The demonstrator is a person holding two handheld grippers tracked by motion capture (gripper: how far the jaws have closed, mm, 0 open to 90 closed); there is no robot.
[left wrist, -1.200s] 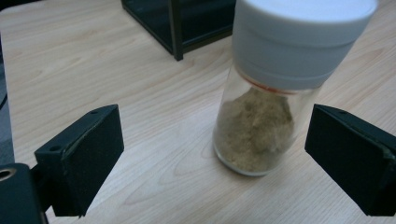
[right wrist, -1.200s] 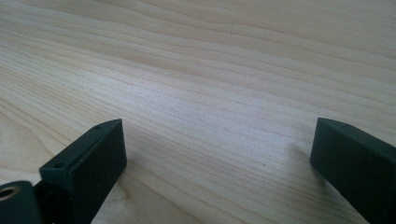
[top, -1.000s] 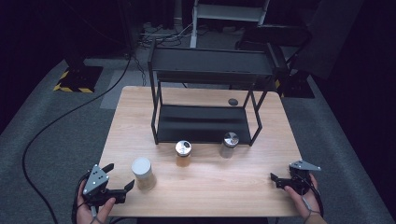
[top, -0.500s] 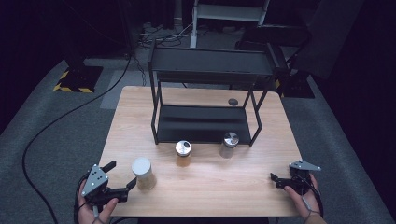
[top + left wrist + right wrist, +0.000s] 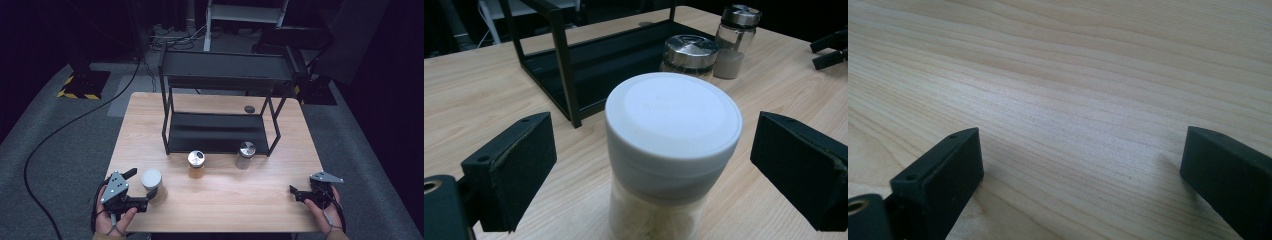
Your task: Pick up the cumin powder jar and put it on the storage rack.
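A jar with a white lid [image 5: 151, 180] and pale grains inside stands near the table's front left. My left gripper [image 5: 140, 188] reaches in from its left, and the jar [image 5: 673, 130] sits between the two black pads with a gap on each side; nothing is gripped. My right gripper [image 5: 296, 192] rests at the front right with its jaws wide apart. In the right gripper view it [image 5: 1083, 150] points at bare wood with nothing between the pads.
A jar with a metal lid [image 5: 196, 162] and a smaller shaker [image 5: 245, 152] stand in front of a black two-shelf rack [image 5: 220, 100] mid-table. A small dark disc [image 5: 249, 108] lies behind the rack. The wooden table [image 5: 230, 205] has its edges close to both hands.
My left gripper has moved right, toward the white-lidded jar, so the jar now sits between its jaws. The right hand has stayed still.
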